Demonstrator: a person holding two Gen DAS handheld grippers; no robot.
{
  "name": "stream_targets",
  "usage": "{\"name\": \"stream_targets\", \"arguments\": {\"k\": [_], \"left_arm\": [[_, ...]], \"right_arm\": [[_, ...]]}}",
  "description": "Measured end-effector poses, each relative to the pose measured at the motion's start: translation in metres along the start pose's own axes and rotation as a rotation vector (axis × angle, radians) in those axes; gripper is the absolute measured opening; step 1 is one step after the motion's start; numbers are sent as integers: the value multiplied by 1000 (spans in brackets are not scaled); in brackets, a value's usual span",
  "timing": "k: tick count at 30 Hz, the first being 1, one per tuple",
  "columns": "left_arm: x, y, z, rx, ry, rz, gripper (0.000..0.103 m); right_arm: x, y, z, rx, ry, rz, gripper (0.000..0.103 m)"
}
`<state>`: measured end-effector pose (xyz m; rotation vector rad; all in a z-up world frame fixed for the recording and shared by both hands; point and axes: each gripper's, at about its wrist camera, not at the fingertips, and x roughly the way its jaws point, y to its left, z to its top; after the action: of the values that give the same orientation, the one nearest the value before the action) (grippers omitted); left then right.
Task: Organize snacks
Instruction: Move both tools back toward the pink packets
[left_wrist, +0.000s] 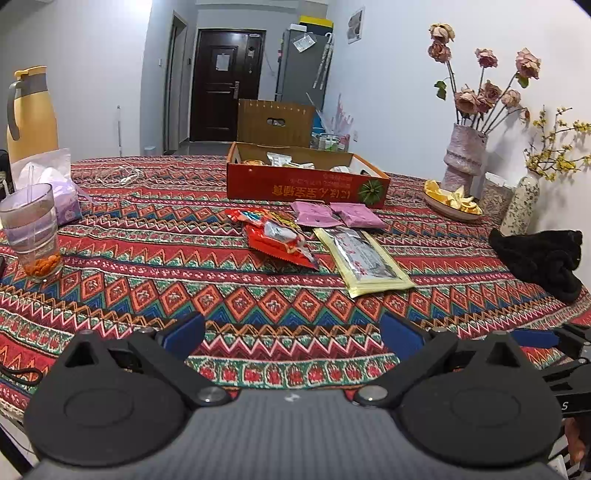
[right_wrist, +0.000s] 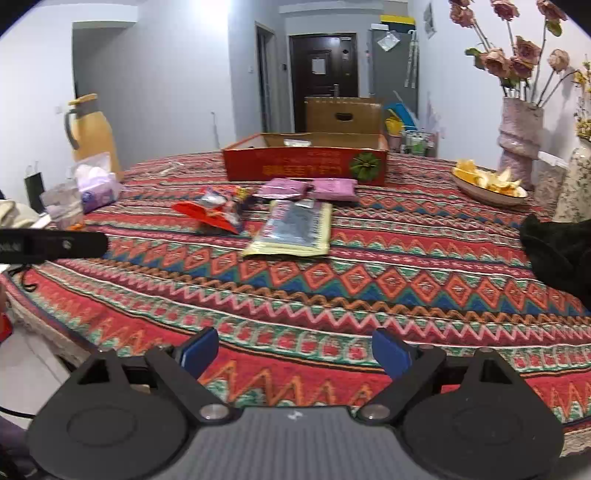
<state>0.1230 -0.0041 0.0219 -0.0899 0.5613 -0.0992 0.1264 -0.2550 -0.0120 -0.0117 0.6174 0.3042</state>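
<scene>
While both tools hang low over the near edge of the patterned tablecloth (left_wrist: 155, 266), the left gripper (left_wrist: 291, 334) has its blue pads spread wide with nothing between them, and the right gripper (right_wrist: 294, 350) is likewise spread wide and empty. Ahead of the left gripper's fingers and slightly to its right lies a yellow-edged flat packet (left_wrist: 364, 258), with a red snack bag (left_wrist: 280, 240) just beside it on the left. Beyond these, two pink packets (left_wrist: 338, 214) lie side by side, close against the front wall of the red cardboard box (left_wrist: 295, 184), which holds several small wrapped items. From the right gripper, the same cluster sits straight ahead, well apart from its tips. Farther off to the left gripper's left stand a glass (left_wrist: 33, 232) and a yellow thermos (left_wrist: 31, 114); to its right are a plate of orange peel (left_wrist: 452, 201), a black cloth (left_wrist: 543, 258) and a vase of dried roses (left_wrist: 465, 155).
</scene>
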Motion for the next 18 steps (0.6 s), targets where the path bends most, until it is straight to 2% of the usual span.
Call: {"name": "stream_targets", "arguments": {"k": [6,18], "left_arm": [[12,2,9,-19,12,19,103],[69,-4,36,18,62,4,103]], "right_arm": [[5,-9,7,15,-11,-13,90],[51,-23,33,22,25,-12,90]]}}
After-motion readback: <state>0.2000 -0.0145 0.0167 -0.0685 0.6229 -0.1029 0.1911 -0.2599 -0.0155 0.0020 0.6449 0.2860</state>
